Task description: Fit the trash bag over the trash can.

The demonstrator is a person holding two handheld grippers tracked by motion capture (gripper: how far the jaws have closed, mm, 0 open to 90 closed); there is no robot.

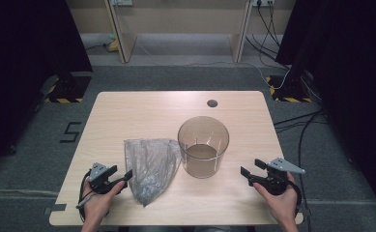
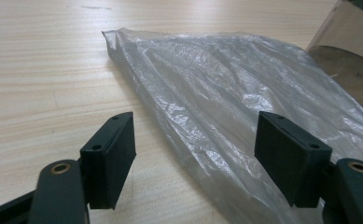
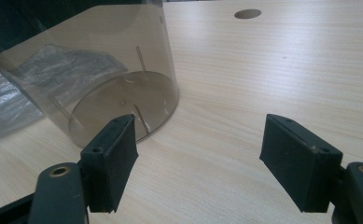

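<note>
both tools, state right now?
Left tool: open, holding nothing; plastic bag edge lies between its jaws, unpinched.
Right tool: open, empty, beside the bin.

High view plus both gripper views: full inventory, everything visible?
table: 1, light wood, centre of the grey carpet
hole: 1, dark, round, in the table top near the far edge
bin: 1, clear smoky brown, upright and empty, right of table centre
bag: 1, clear plastic, lying flat left of the bin
desk: 1, light wood, against the far wall
cables: several, black, on the floor at right
curtains: 2, black, left and right sides
left gripper: 1, black, open, at the bag's near left edge, one pad over the bag
right gripper: 1, black, open, right of the bin, apart from it
hands: 2, at the near edge
</note>
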